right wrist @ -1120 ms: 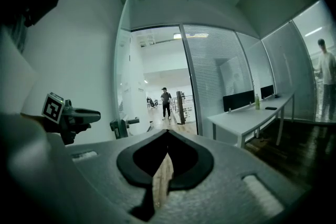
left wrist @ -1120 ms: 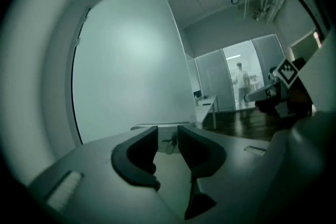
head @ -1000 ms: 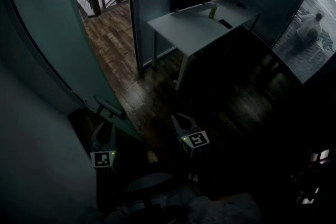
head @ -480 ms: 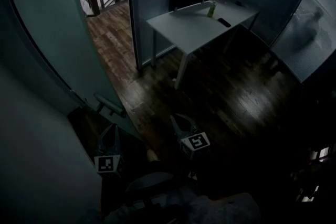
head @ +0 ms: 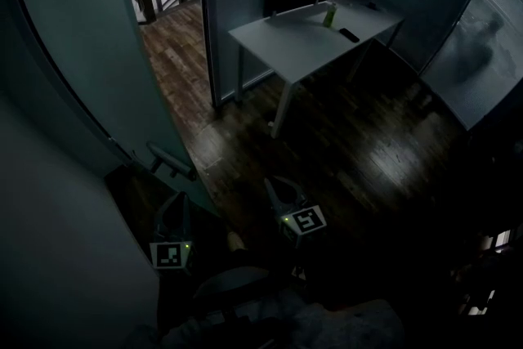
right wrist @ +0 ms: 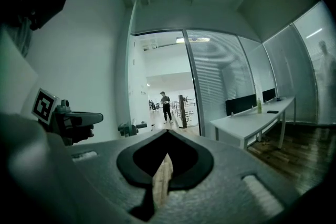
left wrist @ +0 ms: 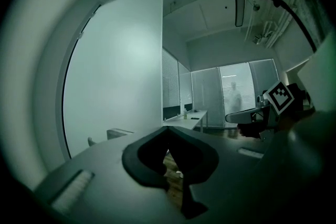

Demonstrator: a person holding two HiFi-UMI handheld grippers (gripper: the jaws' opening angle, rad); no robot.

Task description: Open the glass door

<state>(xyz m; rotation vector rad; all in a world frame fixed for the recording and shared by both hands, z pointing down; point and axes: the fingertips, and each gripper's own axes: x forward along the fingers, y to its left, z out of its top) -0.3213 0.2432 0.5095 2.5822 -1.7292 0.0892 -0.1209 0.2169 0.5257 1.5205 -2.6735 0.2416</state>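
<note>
The frosted glass door (head: 90, 53) stands swung open at the left, and its lever handle (head: 169, 161) sticks out near its lower edge. My left gripper (head: 175, 204) hovers just below and short of the handle, apart from it, with its jaws shut and nothing between them. In the left gripper view the door pane (left wrist: 115, 76) fills the left and the handle (left wrist: 118, 132) shows low beside it. My right gripper (head: 279, 188) hangs over the dark wood floor, shut and empty. In the right gripper view the handle (right wrist: 131, 127) shows beside the open doorway.
A white desk (head: 310, 37) with a green bottle (head: 331, 15) stands ahead by blinded glass partitions. A person (head: 474, 45) shows dimly behind frosted glass at the right. Another person (right wrist: 166, 106) stands far off in the lit corridor past the doorway (head: 172, 37).
My left gripper has drawn back from the door handle toward me and its jaws have closed on nothing. The right gripper has stayed put.
</note>
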